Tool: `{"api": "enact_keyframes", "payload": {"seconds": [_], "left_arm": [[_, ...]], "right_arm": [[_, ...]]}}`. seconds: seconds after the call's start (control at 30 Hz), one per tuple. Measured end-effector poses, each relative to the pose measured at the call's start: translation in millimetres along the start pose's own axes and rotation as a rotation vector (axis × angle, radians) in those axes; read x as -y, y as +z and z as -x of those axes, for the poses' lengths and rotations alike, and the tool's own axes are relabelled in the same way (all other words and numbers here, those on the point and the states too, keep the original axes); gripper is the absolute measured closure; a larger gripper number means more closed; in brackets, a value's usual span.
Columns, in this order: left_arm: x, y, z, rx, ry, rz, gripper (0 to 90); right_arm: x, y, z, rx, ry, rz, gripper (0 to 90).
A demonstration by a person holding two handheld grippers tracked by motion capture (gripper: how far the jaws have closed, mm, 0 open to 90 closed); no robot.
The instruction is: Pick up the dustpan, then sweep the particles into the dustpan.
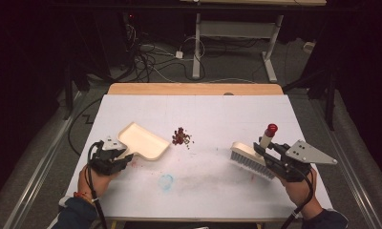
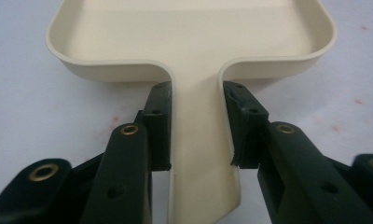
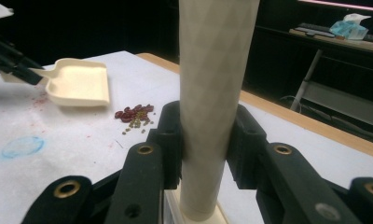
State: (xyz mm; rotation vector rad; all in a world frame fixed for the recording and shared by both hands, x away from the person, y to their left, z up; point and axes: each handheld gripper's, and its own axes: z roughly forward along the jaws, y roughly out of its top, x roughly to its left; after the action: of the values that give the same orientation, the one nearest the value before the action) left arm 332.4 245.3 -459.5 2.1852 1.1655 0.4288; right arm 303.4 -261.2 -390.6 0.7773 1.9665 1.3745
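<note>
1. Left hand — enters from the near-left corner of the desk, forearm angled toward the far right; it holds the left gripper low over the surface near the left edge.
2. Left gripper, own view — both jaws press on the flat handle of the cream dustpan from either side, just behind the tray.
3. Dustpan — lies left of the desk's centre; its long axis runs from the handle at the near left to the open mouth at the far right, the mouth facing the pile of red and green beans.
4. Right hand — enters from the near-right corner, forearm angled toward the far left, carrying the right gripper, topped by a grey three-cornered plate.
5. Right gripper, own view — jaws clamped around the pale round handle of the brush, which rises upright between them.
6. Brush — sits toward the right edge; bristle head low by the surface, handle tilted up and ending in a red tip.
7. Beans — lie near the desk's centre, between dustpan and brush, apart from both.
8. A faint blue mark — toward the near edge.
</note>
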Motion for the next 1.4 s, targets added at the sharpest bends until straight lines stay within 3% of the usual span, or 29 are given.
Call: {"api": "enact_keyframes", "payload": {"seconds": [0.1,0.33,0.8,1.03,1.23,1.27,1.37,1.4], "left_arm": [[3.1,-3.7,18.0,0.052,0.044,-0.027,63.8],[7.3,-3.6,34.0,0.121,0.076,-0.041,63.7],[10.2,2.0,35.7,0.127,0.07,-0.049,63.6],[8.9,1.5,37.2,0.119,0.077,-0.053,63.6],[6.2,3.7,37.8,0.116,0.079,-0.063,63.7],[5.6,3.6,38.2,0.114,0.083,-0.067,63.7],[4.3,3.6,37.9,0.114,0.082,-0.068,63.7],[3.9,3.9,37.7,0.114,0.079,-0.07,63.7]], "right_arm": [[0.8,1.7,-1.3,-0.003,-0.004,-0.01,70.1],[2.6,3.9,-3.1,-0.002,-0.008,-0.023,70.1],[-11.5,24.9,5.2,0.012,-0.026,-0.007,70.1],[-30.2,53.6,13.8,0.001,-0.009,0.015,70.1],[-50.8,93.6,19.0,-0.047,-0.022,0.009,70.1],[-50.8,93.6,19.0,-0.047,-0.022,0.009,70.1],[-68.5,121.5,25.2,-0.067,-0.036,0.011,70.1],[-68.5,121.5,25.2,-0.067,-0.036,0.011,70.1]]}}
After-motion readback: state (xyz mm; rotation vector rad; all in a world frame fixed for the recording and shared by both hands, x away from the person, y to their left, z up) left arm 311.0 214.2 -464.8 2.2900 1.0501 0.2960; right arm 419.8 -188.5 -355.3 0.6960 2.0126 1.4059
